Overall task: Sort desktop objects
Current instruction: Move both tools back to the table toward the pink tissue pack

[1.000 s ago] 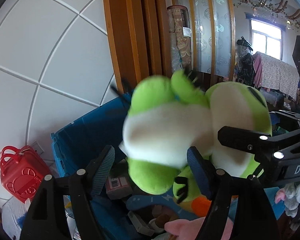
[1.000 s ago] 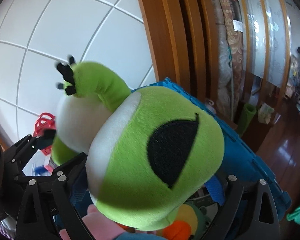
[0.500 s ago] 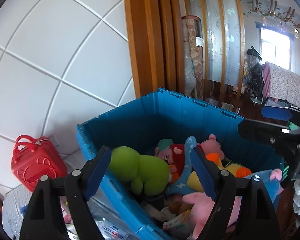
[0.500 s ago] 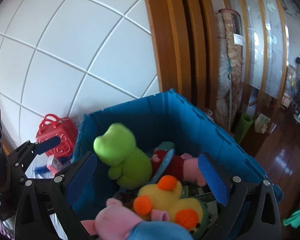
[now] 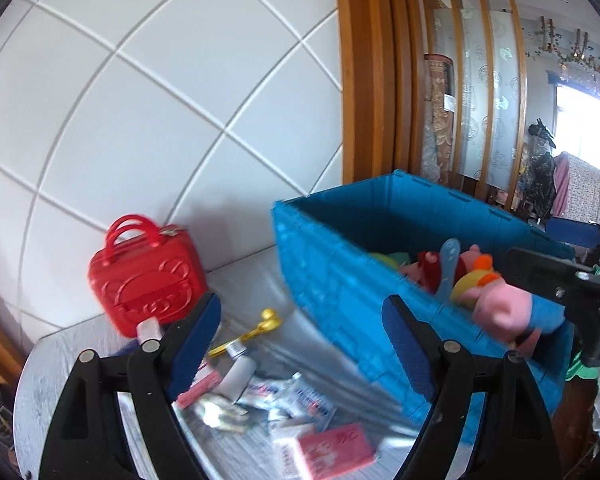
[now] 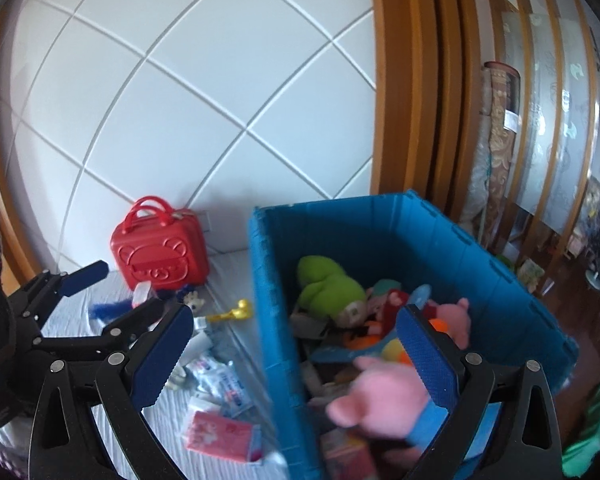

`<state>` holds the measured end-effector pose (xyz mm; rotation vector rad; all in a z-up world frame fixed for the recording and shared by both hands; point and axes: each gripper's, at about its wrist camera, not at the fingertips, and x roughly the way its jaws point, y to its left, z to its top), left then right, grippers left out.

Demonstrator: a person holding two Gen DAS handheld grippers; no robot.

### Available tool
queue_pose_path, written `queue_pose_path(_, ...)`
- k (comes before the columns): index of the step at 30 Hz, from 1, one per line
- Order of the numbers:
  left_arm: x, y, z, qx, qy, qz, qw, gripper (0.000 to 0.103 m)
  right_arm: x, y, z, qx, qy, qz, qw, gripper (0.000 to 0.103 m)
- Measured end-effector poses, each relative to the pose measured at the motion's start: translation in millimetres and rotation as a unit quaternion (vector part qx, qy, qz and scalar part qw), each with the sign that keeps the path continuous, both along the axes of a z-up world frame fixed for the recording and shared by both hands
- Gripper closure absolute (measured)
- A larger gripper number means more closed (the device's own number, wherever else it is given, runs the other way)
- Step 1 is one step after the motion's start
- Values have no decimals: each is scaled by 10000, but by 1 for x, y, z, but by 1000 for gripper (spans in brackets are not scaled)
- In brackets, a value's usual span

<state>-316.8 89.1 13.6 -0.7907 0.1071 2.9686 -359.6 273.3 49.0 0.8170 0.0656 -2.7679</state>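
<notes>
Your blue crate already holds the green plush and other soft toys, just ahead of your right claw, which gapes empty. Your left claw is spread too, holding nothing. Small packets, a pink box and a red case are left, I judge, on the pale tabletop below and left of both claws, against a white panelled wall.

Nothing can be read with certainty. The flat pink cardboard packet at the lower middle of the left wrist view carries red characters too blurred to make out, and the white-and-blue foil sachets above it show only smeared print.
</notes>
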Motion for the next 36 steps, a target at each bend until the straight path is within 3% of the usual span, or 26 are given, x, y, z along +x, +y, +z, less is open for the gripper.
queue_pose_path(7, 42, -86, -30, -45, -352, 341, 9988, 13, 38, -91, -31, 72, -303, 197, 9993, 0)
queue_pose_path(14, 49, -132, -72, 70, -743, 592, 9955, 12, 39, -135, -72, 167, -765, 402, 9961, 0)
queue_pose_path(23, 28, -147, -146, 135, -1451, 889, 9853, 12, 5, -134, -163, 80, -1655, 451, 9851, 0)
queue_pose_path(30, 18, -137, -202, 247, -2016, 848, 9755, 12, -10, -116, -224, 40, -2275, 329, 9732, 0)
queue_pose_path(36, 21, -131, -262, 460, -2581, 756, 9621, 12, -8, -102, -277, -26, -2801, 163, 9598, 0)
